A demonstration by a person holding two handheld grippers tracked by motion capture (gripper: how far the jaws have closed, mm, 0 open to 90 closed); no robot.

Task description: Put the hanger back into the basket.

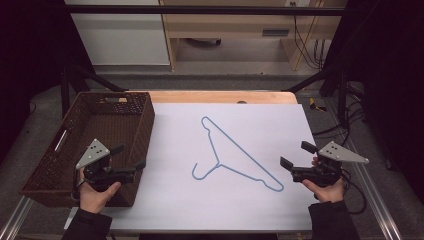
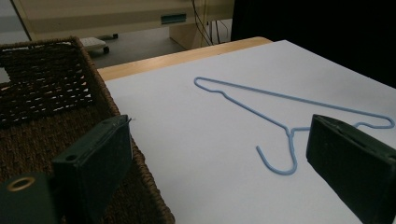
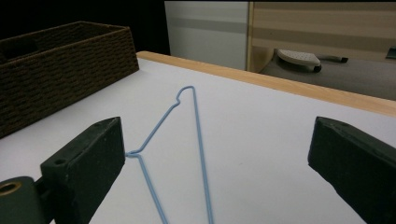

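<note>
Where the high view looks down on the white sheet (image 1: 170,200) that covers the table, a thin blue wire hanger (image 1: 235,152) lies flat near its middle, its long axis running on a slant from the far left to the near right, with the hook curling toward the near left. It is a slim single wire, pale blue, bent into a narrow triangle with small notched shoulders at both ends. A dark woven basket (image 1: 145,120) stands at the sheet's left edge, well apart from the hanger. The left gripper (image 1: 131,157) is held over the basket's near right corner and the right gripper (image 1: 295,155) just off the hanger's near right end; both have their jaws spread with nothing between them. In the left gripper view, the hanger lies ahead on the sheet, its hook (image 2: 280,165) nearest and its long bar stretching from the far shoulder toward the right, partly behind the right jaw, while the basket wall (image 2: 46,84) fills the left side below the left jaw. In the right gripper view, the hanger (image 3: 198,135) runs away from the camera between the wide-apart jaws, its far shoulder pointing toward the wooden table edge (image 3: 289,86), with the basket (image 3: 65,74) at the far left.
</note>
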